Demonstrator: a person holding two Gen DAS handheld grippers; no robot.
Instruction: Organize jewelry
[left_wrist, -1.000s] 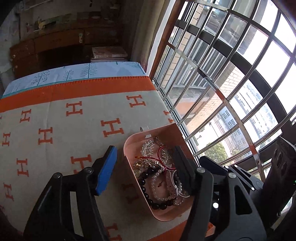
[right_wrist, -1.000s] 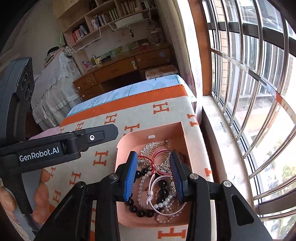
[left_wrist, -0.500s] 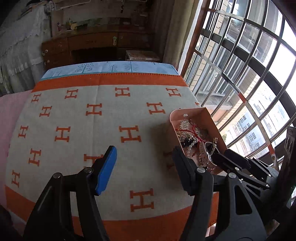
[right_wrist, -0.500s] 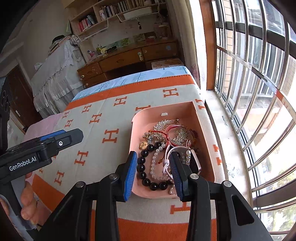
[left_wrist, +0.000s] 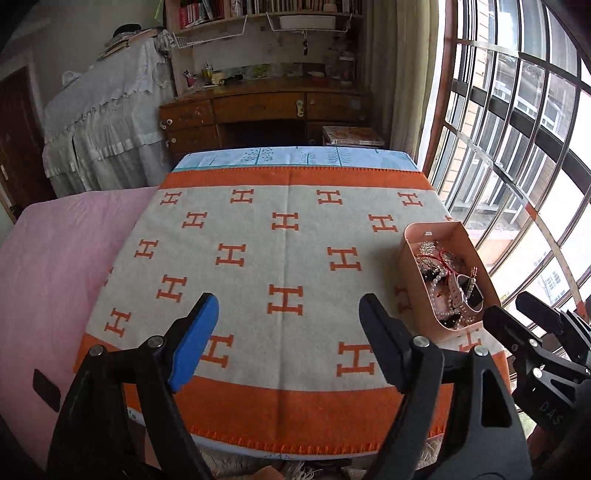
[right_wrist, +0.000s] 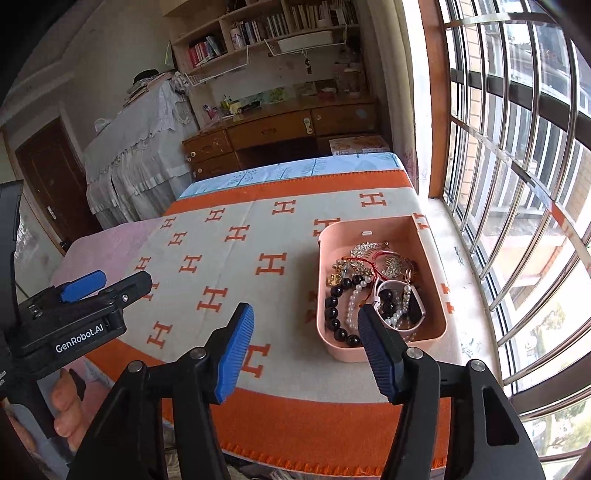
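Right now the pink tray (right_wrist: 432, 288) sits on the orange-and-cream blanket (left_wrist: 288, 258) near the bed's window-side edge, toward its near corner. Inside it the jewelry (right_wrist: 369, 284) lies in a tangle: a black bead bracelet (right_wrist: 334, 306), pearl strands (right_wrist: 356, 295), a red bangle (right_wrist: 384, 254), a white band and gold pieces.

The right gripper (right_wrist: 306, 347) hangs above the blanket's near orange border, its jaws opening with nothing between them. In its own view its right finger (right_wrist: 376, 350) overlaps the tray's near left corner, while the left one stands over bare blanket; whether it touches the tray I cannot tell.

The left gripper (left_wrist: 288, 332) hovers over the middle of the blanket's near part, jaws opening wide and empty. The tray lies well off to its right, beyond its right finger (left_wrist: 384, 339). A hand (right_wrist: 66, 413) shows under the left gripper in the right view.
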